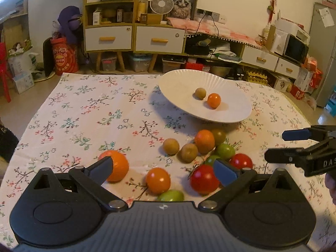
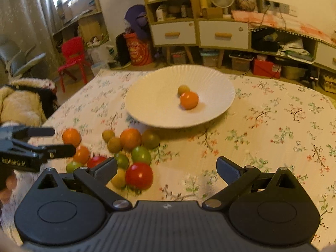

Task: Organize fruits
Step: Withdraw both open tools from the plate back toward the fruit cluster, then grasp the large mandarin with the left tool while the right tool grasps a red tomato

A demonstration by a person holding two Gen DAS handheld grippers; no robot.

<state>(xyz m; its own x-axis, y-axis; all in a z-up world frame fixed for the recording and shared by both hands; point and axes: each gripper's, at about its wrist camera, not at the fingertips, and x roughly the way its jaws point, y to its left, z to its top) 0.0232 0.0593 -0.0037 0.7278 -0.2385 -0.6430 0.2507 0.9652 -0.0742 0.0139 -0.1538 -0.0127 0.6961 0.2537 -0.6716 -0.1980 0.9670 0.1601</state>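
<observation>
Covering the table is a floral tablecloth (image 1: 88, 113), w/ a white fluted plate (image 1: 182, 84) set toward the far side. It's prob the collection spot, since two pcs already sit in it: a small orange tomato (image 1: 214, 100) touching a brownish longan-like fruit (image 1: 200, 93). Rest of the fruit lies loose on the cloth just in front of the plate, bunched in a pile (image 2: 134, 153): orange, red, green tomatoes plus a couple more brown ones. So sorting looks barely begun.

Left gripper (image 1: 166, 171) hangs low over the near edge of the pile, jaws spread wide, nothing grasped. An orange tomato (image 1: 158, 180) sits btwn the fingers, not touched; a bigger orange one (image 1: 117, 166) is right behind the left finger, contact unclear; a red tomato (image 1: 204, 179) sits by the blue-padded finger. Likely lining up a pick.

Right gripper (image 2: 167, 169) also released, jaws wide apart, empty, over bare cloth beside the pile; a red tomato (image 2: 139, 175) is just inside its left finger. Slight blur there.
</observation>
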